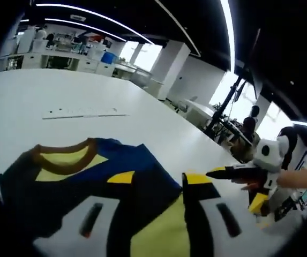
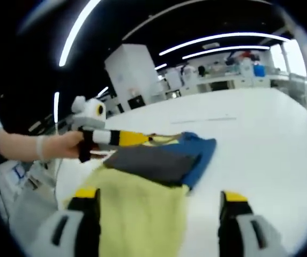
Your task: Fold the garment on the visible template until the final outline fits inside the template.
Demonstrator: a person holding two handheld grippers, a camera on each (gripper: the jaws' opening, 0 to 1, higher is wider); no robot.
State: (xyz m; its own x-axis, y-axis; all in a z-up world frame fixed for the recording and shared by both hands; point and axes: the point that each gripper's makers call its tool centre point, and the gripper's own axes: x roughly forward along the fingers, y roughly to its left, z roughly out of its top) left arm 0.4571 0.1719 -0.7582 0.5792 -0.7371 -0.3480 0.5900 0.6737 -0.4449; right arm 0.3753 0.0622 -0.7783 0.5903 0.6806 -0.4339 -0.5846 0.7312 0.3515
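The garment [image 1: 137, 182] lies on the white table [image 1: 62, 91], partly folded, with navy, blue and yellow panels and a brown collar [image 1: 62, 155]. My left gripper [image 1: 158, 219] is open, low over the garment, its jaws standing wide on either side of a yellow panel. In the right gripper view the garment [image 2: 153, 176] shows as a yellow layer under grey and blue folds. My right gripper [image 2: 161, 222] is open above its yellow near edge. The left gripper [image 2: 142, 139] reaches in from the left by the collar. A faint marked line [image 1: 83, 112] lies beyond the garment.
A hand [image 2: 40, 145] holds the left gripper, and another hand [image 1: 303, 176] holds the right gripper [image 1: 212, 172] at the garment's right side. Desks and shelves [image 1: 62, 51] stand past the table's far end. A white pillar [image 2: 132, 69] rises behind the table.
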